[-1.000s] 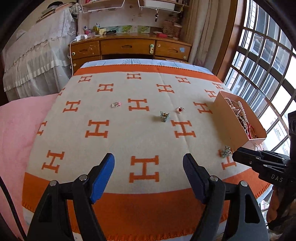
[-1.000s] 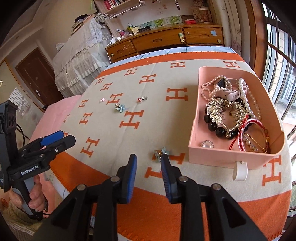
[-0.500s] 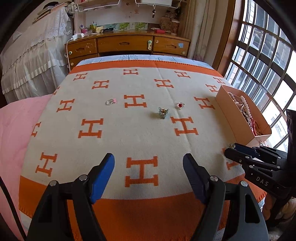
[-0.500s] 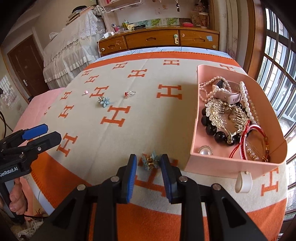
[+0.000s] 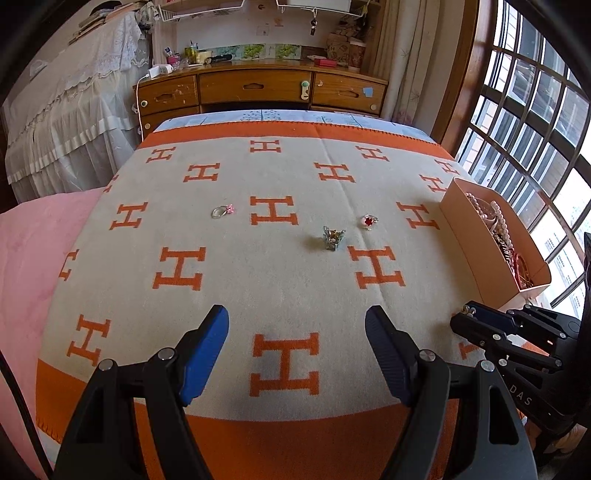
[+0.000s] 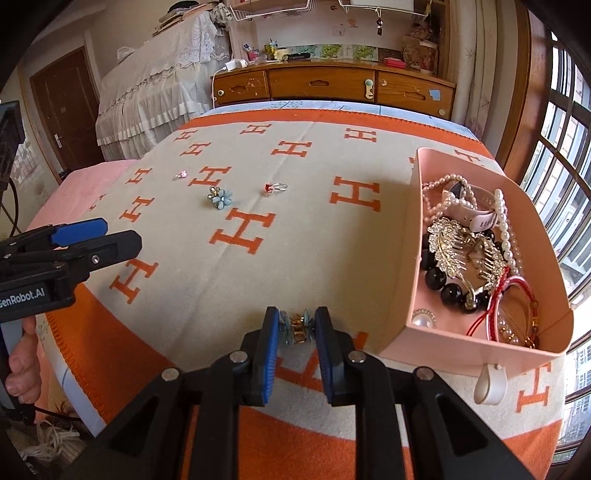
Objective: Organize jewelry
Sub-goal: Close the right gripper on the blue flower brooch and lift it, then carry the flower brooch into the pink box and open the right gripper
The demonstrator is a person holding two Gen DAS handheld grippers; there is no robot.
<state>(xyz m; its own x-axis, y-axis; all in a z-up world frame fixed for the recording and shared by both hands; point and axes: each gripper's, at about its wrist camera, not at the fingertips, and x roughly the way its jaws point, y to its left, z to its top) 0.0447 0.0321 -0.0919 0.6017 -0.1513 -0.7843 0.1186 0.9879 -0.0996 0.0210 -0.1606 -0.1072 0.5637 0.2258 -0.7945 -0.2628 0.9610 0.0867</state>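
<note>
Both right gripper point(image 6: 296, 329) jaws closing on flower clip point(image 6: 295, 327) beside tray point(image 6: 410, 258).

This is a bedroom in a home. A bed fills the middle, spread with a cream woollen blanket point(image 5: 295, 258) patterned in orange H shapes and bordered in orange. Beyond the blanket's far edge stands a long brown wooden dresser point(image 5: 258, 88) with drawers, its top crowded with small bottles and boxes. Above the dresser hang white wire shelves point(image 5: 207, 5). Left of the dresser, white lace cloth point(image 5: 74, 107) drapes over furniture. Right of the dresser, a curtain point(image 5: 417, 59) hangs beside a curved many-paned bay window point(image 5: 524, 155). Far left of the dresser is a brown wooden door point(image 6: 66, 107).
</note>
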